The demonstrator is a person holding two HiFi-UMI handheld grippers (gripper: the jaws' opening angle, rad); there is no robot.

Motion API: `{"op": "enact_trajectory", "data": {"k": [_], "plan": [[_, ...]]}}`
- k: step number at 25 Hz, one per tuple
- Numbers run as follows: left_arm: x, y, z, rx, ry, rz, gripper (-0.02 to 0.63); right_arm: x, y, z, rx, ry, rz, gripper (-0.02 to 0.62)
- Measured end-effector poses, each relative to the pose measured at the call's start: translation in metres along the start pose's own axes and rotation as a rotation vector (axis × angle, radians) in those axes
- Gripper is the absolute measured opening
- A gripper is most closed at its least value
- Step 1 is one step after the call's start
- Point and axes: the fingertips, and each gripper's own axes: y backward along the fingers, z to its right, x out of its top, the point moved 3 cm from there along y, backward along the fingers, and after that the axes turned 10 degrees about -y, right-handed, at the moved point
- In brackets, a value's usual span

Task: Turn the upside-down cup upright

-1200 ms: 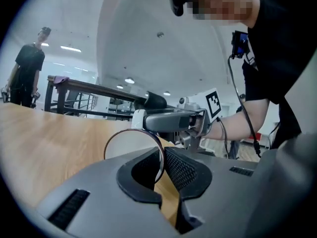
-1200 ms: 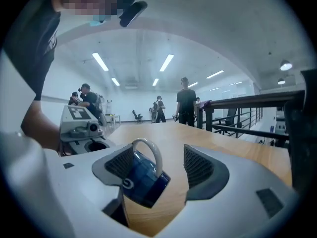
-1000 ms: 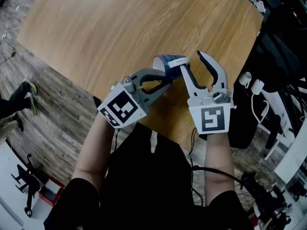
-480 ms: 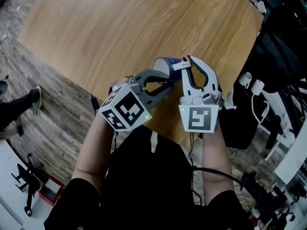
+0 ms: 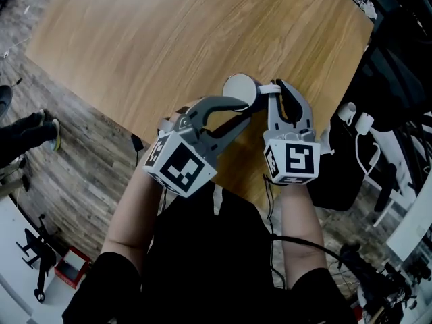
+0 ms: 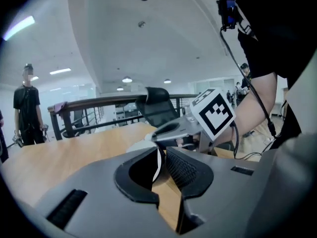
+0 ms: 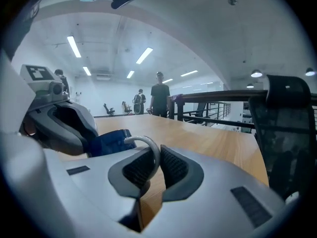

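Passing the blue cup (image 5: 241, 90) across, held over the near edge of the wooden table (image 5: 169, 39) at about 1 o'clock from head-view centre. The right gripper (image 5: 277, 90), in from 5 o'clock, has just been closing and is clamped on the white handle (image 7: 144, 144), likely to roll the cup upright, while the left gripper (image 5: 244, 108), in from 7 o'clock, has just been opening, thin cup wall between its pads with a slim gap. Head view shows only a pale round cup end; the gripper views show the handle pinch and the loosened wall.
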Motion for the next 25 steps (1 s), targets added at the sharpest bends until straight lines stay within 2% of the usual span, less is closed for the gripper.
{"op": "enact_trajectory", "data": {"k": [4, 6, 10, 12, 14, 21, 25], "plan": [[0.013, 0.015, -0.012, 0.082, -0.006, 0.126, 0.06, -0.015, 0.0, 0.013, -0.019, -0.121, -0.004, 0.044], [0.007, 0.023, -0.023, 0.14, 0.035, 0.15, 0.06, -0.022, -0.001, 0.016, -0.013, -0.18, -0.015, 0.044], [-0.023, 0.031, -0.041, 0.293, 0.249, 0.101, 0.058, -0.029, -0.002, 0.014, 0.0, -0.266, -0.02, 0.044], [-0.039, 0.034, -0.05, 0.39, 0.312, 0.069, 0.047, -0.032, -0.001, 0.013, 0.001, -0.285, -0.01, 0.044], [-0.052, 0.035, -0.056, 0.453, 0.347, 0.042, 0.031, -0.035, 0.003, 0.013, -0.006, -0.279, -0.001, 0.044], [-0.061, 0.022, -0.048, 0.416, 0.342, 0.02, 0.026, -0.045, 0.011, 0.016, -0.019, -0.254, -0.036, 0.043], [-0.057, 0.017, -0.046, 0.395, 0.338, 0.026, 0.026, -0.049, 0.013, 0.02, -0.067, -0.242, -0.09, 0.044]]}}
